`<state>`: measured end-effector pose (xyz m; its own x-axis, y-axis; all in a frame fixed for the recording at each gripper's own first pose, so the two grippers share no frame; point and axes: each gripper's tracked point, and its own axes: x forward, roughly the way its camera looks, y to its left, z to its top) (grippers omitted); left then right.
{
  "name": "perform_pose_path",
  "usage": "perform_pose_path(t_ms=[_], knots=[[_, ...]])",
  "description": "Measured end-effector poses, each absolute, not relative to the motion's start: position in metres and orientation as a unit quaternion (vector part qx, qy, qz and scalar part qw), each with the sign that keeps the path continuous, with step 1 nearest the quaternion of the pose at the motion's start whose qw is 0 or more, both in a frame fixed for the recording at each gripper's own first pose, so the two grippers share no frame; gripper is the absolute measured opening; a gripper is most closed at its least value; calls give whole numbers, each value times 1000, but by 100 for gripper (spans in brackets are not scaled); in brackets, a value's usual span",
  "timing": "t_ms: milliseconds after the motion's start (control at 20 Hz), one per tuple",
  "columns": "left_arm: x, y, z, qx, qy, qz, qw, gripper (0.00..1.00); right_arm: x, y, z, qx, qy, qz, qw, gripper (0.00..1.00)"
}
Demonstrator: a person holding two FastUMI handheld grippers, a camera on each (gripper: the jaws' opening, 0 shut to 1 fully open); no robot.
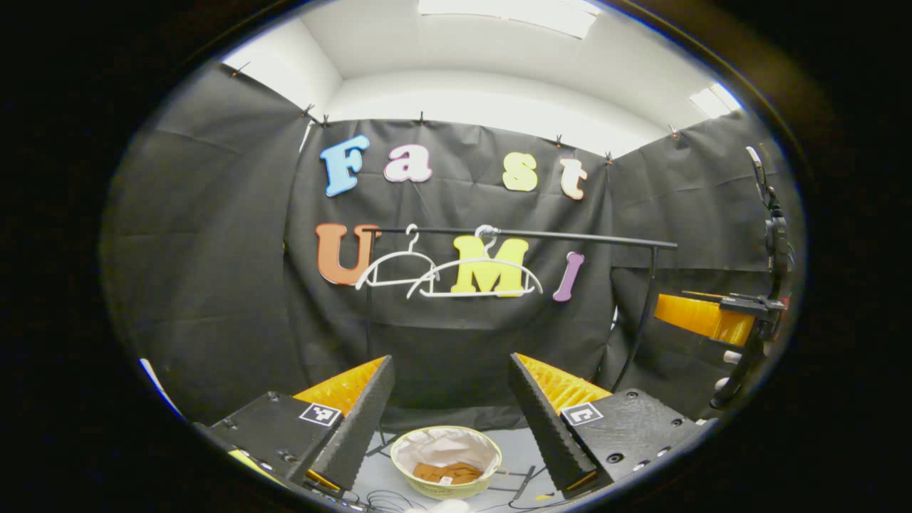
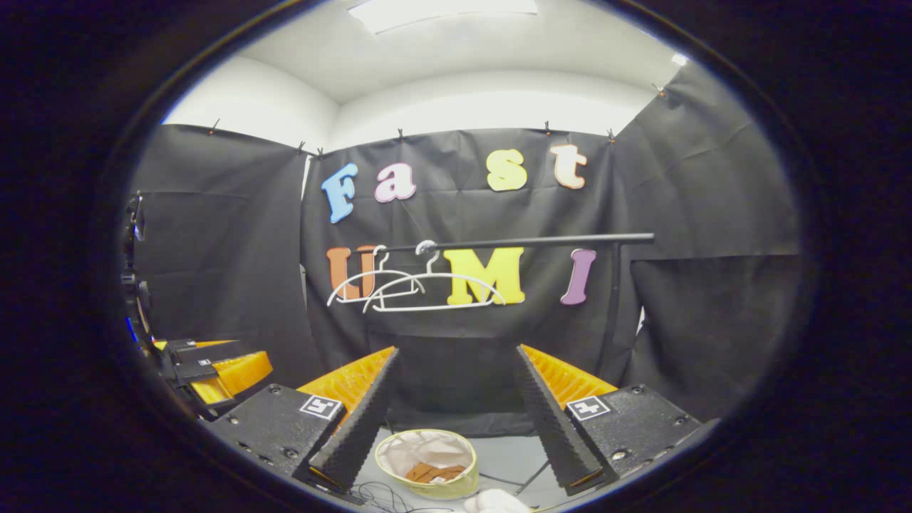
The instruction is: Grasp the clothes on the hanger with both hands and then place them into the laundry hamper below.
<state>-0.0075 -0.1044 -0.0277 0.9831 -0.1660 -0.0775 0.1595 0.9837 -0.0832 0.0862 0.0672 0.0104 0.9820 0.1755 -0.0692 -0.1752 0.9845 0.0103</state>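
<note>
Lying crumpled in the laundry hamper [image 1: 446, 461] below, the brown garment [image 1: 447, 472] shows no clear long axis or facing; the task looks done. Both white hangers [image 1: 474, 279] hang bare on the black rail [image 1: 527, 235], bars running along it. Left gripper [image 1: 450, 399] and right gripper [image 2: 456, 399] hold fingers wide, empty.

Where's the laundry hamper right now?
The hamper sits on the floor below the rail, low in both gripper views, between each view's open fingers.
</note>
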Motion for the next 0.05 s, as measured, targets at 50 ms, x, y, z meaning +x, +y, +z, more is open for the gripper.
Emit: perform_pose_path(t_ms=[50], knots=[[-9,-108,-18,-31,34,-74,996,100,80,56,16,8,31,90,995,100]])
